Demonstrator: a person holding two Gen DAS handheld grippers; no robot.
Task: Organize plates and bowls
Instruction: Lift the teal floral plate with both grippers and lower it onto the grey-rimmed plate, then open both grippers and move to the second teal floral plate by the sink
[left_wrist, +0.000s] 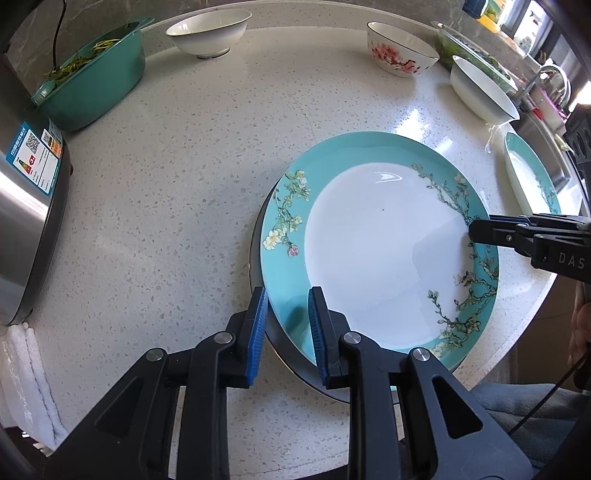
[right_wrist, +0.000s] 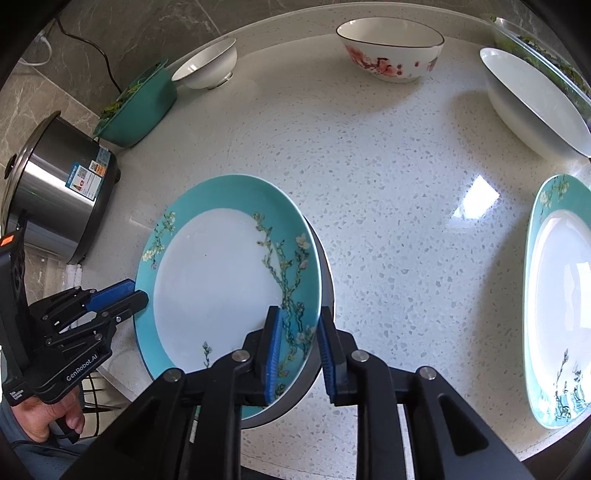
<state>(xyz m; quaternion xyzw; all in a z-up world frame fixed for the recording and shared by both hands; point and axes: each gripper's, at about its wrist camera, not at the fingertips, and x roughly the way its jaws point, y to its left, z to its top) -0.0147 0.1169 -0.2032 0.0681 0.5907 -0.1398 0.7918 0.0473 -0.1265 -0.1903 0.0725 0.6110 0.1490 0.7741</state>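
Note:
A teal floral plate (left_wrist: 376, 243) rests on top of another plate whose grey rim (left_wrist: 258, 251) shows beneath it; it also shows in the right wrist view (right_wrist: 221, 280). My left gripper (left_wrist: 286, 325) straddles the plate's near rim, jaws apart with a gap around it. My right gripper (right_wrist: 299, 347) straddles the opposite rim, jaws also apart; it shows in the left wrist view (left_wrist: 480, 230). A second teal plate (right_wrist: 557, 306) lies to the right. A floral bowl (right_wrist: 391, 51), a white bowl (right_wrist: 207, 66) and a large white bowl (right_wrist: 532, 99) stand at the back.
A steel rice cooker (right_wrist: 55, 184) stands at the left with a teal container of greens (right_wrist: 136, 107) behind it. A glass dish of greens (right_wrist: 546, 48) is at the back right. A white towel (left_wrist: 29, 376) lies by the cooker. The counter edge (right_wrist: 406, 439) curves near me.

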